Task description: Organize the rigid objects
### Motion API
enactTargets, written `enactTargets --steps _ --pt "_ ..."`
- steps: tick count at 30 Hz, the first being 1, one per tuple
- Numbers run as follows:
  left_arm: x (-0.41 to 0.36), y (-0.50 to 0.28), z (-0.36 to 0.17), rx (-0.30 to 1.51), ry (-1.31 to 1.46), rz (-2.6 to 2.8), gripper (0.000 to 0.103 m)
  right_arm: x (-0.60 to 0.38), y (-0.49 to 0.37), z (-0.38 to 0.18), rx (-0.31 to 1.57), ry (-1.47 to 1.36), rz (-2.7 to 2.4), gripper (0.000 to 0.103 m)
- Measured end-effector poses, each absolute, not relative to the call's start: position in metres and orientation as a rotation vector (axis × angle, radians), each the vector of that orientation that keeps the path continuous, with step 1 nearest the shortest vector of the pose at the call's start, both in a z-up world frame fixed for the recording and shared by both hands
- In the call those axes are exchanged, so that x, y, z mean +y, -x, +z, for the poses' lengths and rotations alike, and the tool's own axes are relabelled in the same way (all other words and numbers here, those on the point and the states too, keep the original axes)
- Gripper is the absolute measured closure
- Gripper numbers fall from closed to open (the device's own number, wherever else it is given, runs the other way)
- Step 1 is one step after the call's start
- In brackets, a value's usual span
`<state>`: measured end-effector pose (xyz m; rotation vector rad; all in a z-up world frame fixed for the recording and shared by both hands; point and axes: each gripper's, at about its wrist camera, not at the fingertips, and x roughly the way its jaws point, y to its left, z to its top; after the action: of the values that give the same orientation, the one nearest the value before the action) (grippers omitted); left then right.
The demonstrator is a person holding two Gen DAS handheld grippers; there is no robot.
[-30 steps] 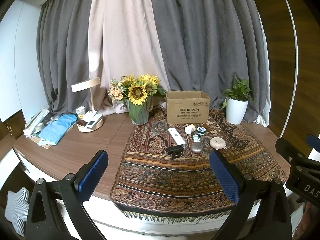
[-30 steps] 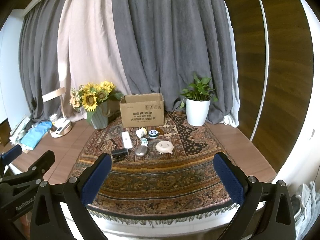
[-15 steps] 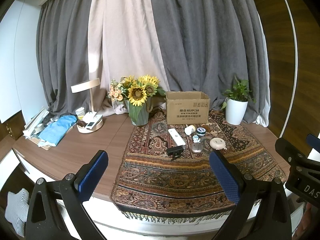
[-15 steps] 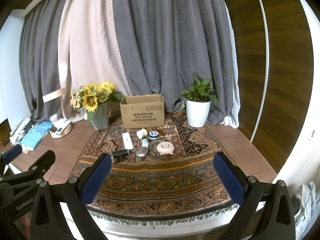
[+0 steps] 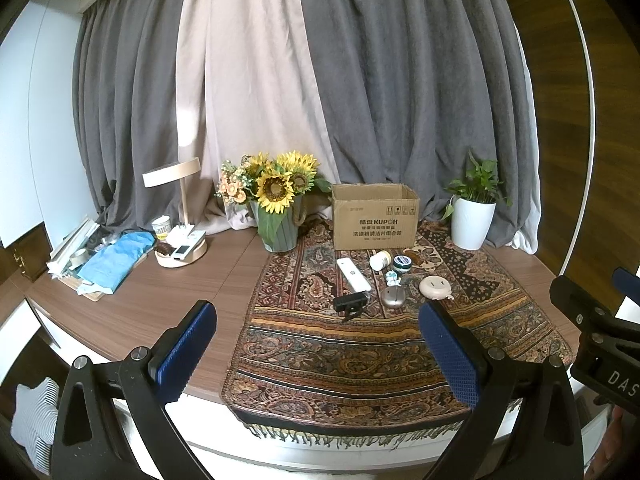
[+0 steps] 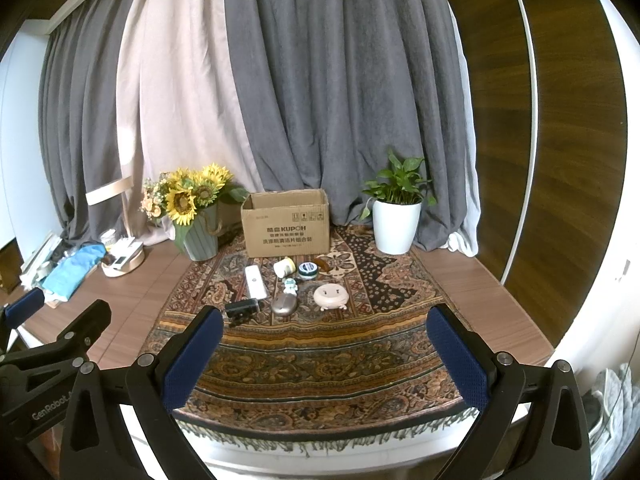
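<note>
Left tool [image 5: 316,350] and right tool [image 6: 324,354]: each with its blue-padded fingers spread wide, holding nothing, poised above the near edge of the wooden surface [image 5: 168,300], side by side and apart from every object. A patterned rug [image 5: 360,344] covers the middle of the surface. At 12 o'clock on the rug stands an open cardboard box [image 6: 286,226], upright. The rigid objects lie in a loose cluster just in front of the box: a white remote [image 6: 255,282] at 11 o'clock of the cluster; a black device [image 6: 241,308] at 8 o'clock, just below the remote; a grey oval mouse-like item [image 6: 284,305] beside it; a cream round gadget [image 6: 331,296] at 4 o'clock; a white jar on its side [image 6: 285,267] and a dark tin [image 6: 307,270] at 12 o'clock; a small figurine [image 6: 290,286] between them. A sunflower vase [image 6: 200,236] stands at 10 o'clock of the box, a potted plant [image 6: 396,220] at 2 o'clock. A desk lamp [image 5: 180,216] stands far left.
</note>
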<state>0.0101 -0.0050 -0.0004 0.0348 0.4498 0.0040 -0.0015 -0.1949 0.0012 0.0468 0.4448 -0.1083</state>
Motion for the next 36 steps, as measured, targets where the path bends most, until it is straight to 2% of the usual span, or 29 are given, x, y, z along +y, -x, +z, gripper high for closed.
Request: enactTargets --steps 24,36 --pt "-0.004 -0.015 -0.01 0.482 -0.025 0.022 0.0 -0.19 -0.001 -0.003 0.457 -0.059 -0.107 0.0" --pt "-0.022 -0.064 -0.034 0.543 0.003 0.047 0.0 -0.207 -0.044 -0.028 0.504 -0.087 -0.074 0.0"
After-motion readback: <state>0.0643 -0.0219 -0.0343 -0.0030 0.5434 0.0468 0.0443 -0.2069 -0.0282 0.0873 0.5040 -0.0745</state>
